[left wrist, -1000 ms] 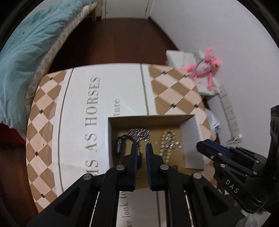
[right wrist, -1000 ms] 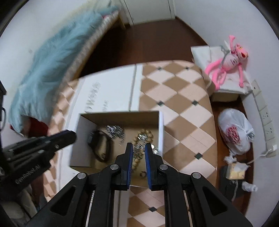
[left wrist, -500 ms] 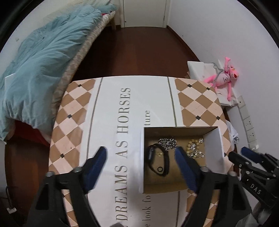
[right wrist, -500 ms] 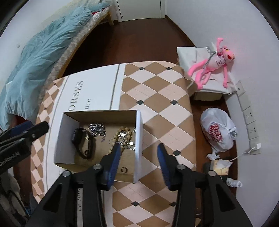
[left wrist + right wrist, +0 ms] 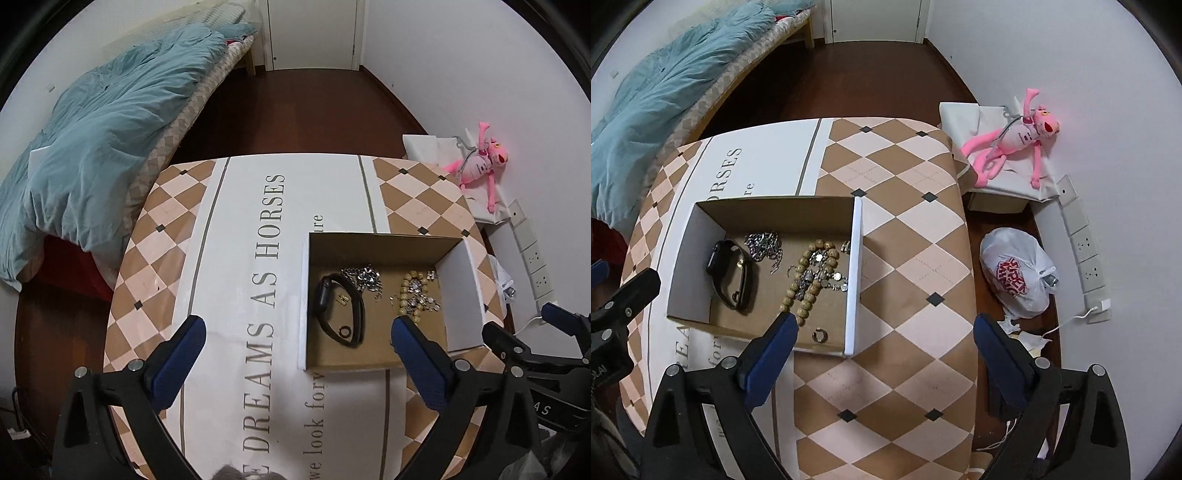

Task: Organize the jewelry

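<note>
Both grippers are hanging above the table [image 5: 236,229] with their blue-padded fingers spread wide and nothing between them. The left gripper [image 5: 293,334] is hovering over the printed white strip of the cloth, its right finger [image 5: 417,354] overlapping the near edge of the box [image 5: 376,247]. The right gripper [image 5: 882,332] is sitting over the diamond-patterned part of the cloth, its left finger [image 5: 772,350] crossing the box's near edge.

The box is lying open on the table, at about 1 o'clock in the left view and 10 o'clock in the right view. All the jewelry is lying inside it. A black band [image 5: 729,273] is resting on the left side of the floor. Just beside it, toward the far wall, a silver chain [image 5: 764,245] is lying bunched up. A string of wooden beads [image 5: 809,280] is stretching down the right half, with small silver pieces tangled among it. A small ring [image 5: 820,335] is sitting alone near the front edge, well apart from the band.

Off the table at 2 o'clock, a pink toy [image 5: 1015,144] is sprawling on a white bag against the wall, and a tied plastic bag [image 5: 1019,273] is sitting on the floor at 3 o'clock. A bed with a teal quilt [image 5: 99,129] is filling the 10 o'clock side.
</note>
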{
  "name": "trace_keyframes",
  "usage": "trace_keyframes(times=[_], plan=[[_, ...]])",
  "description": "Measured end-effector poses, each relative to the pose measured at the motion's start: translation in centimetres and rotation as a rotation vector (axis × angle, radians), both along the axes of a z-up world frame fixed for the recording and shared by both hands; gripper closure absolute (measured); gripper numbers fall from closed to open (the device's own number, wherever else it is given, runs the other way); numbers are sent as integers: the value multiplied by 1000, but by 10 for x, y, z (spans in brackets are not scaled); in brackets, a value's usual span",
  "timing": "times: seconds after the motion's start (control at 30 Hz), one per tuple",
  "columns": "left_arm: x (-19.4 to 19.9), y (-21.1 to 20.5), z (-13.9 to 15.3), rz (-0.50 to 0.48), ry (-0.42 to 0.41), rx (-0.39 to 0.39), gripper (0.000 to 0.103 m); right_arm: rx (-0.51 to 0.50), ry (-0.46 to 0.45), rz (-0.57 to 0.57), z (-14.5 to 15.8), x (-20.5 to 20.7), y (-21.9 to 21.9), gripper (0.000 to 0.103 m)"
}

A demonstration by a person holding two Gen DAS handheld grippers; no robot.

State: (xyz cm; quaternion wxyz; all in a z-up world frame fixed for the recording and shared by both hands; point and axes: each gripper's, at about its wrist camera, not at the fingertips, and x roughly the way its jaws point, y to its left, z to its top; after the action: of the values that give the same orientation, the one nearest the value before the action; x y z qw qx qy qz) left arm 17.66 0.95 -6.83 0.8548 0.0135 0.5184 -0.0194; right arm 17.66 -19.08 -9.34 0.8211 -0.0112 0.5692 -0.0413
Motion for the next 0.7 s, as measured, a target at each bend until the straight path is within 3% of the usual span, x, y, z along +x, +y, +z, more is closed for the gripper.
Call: trace_keyframes(times=[0.27, 0.7], plan=[[-38, -3, 32, -13, -50, -20, 0, 10, -87, -6, 42, -43, 4, 5], [-116, 12, 119, 8, -210, -38, 0, 0, -315, -15, 156, -140, 13, 5]])
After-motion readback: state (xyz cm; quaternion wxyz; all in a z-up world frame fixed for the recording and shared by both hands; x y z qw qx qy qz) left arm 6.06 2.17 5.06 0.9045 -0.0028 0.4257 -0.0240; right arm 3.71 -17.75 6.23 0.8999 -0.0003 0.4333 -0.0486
